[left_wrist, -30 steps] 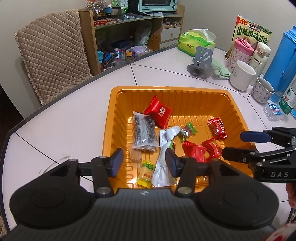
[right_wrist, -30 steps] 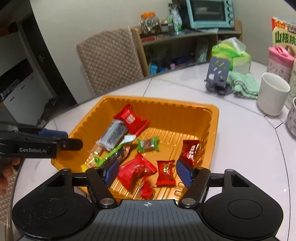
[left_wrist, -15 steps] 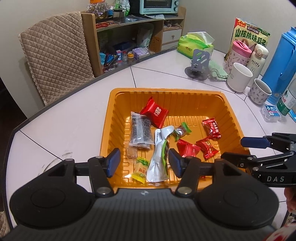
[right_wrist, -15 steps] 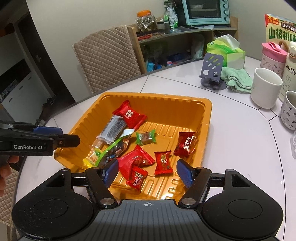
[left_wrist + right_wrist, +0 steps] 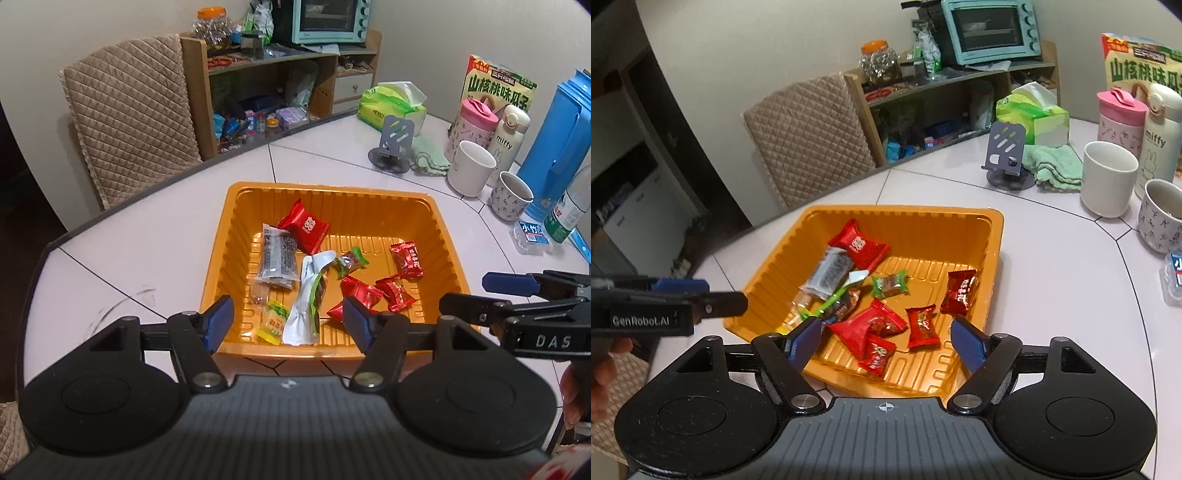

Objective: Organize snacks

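I see my left gripper (image 5: 288, 323) spread wide, holding nothing, poised above the near edge of the orange tray (image 5: 332, 192). My right gripper (image 5: 886, 339) is likewise spread apart and empty, over the tray's near right corner. The snacks all lie inside the tray: a large red packet (image 5: 304, 226) toward the back, a dark clear-wrapped bar (image 5: 277, 254) just beside it, a silver pouch (image 5: 308, 301) down the middle, a small yellow candy (image 5: 274, 321) near the front wall, a green-ended candy (image 5: 351, 260) at centre, and several small red candies (image 5: 406, 258) on the right side. The tray sits on the white table (image 5: 147, 251). A white mug (image 5: 471, 173) stands well apart.
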`<move>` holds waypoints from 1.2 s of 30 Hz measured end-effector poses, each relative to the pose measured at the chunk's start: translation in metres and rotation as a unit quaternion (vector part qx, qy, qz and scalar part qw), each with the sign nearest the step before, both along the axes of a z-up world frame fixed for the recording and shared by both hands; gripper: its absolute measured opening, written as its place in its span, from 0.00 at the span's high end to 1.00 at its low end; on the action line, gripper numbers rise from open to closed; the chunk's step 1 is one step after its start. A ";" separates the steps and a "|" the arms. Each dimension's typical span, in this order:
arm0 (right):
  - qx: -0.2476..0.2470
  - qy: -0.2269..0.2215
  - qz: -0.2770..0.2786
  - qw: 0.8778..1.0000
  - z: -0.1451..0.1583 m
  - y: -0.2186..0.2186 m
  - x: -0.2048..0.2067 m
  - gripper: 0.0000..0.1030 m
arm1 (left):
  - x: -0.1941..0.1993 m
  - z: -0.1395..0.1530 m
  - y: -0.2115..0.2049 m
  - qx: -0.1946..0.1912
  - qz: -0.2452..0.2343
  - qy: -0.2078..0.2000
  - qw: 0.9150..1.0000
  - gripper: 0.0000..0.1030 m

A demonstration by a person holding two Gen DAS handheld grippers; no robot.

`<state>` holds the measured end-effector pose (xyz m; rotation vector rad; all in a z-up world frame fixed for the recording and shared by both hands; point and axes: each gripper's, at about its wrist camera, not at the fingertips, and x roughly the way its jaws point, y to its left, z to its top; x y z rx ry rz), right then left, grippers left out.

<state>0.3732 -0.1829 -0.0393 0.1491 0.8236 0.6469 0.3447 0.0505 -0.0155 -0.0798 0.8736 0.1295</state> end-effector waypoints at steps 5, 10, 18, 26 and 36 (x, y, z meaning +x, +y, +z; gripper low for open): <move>0.019 0.004 -0.009 1.000 0.013 -0.013 -0.013 0.21 | -0.021 0.017 -0.006 -0.015 0.018 -0.018 1.000 0.32; 0.003 -0.024 0.005 1.000 0.025 -0.023 -0.034 0.21 | -0.049 0.035 -0.017 -0.018 0.044 -0.040 0.998 0.23; -0.017 -0.044 0.029 0.998 0.032 -0.034 -0.073 0.21 | -0.102 0.046 -0.040 0.008 0.074 -0.050 0.996 0.10; -0.057 -0.080 0.030 0.995 0.042 -0.034 -0.119 0.21 | -0.155 0.052 -0.058 0.038 0.094 -0.055 0.993 0.03; -0.024 -0.045 0.022 0.998 0.055 -0.035 -0.183 0.21 | -0.225 0.062 -0.052 -0.007 0.091 -0.044 0.995 0.03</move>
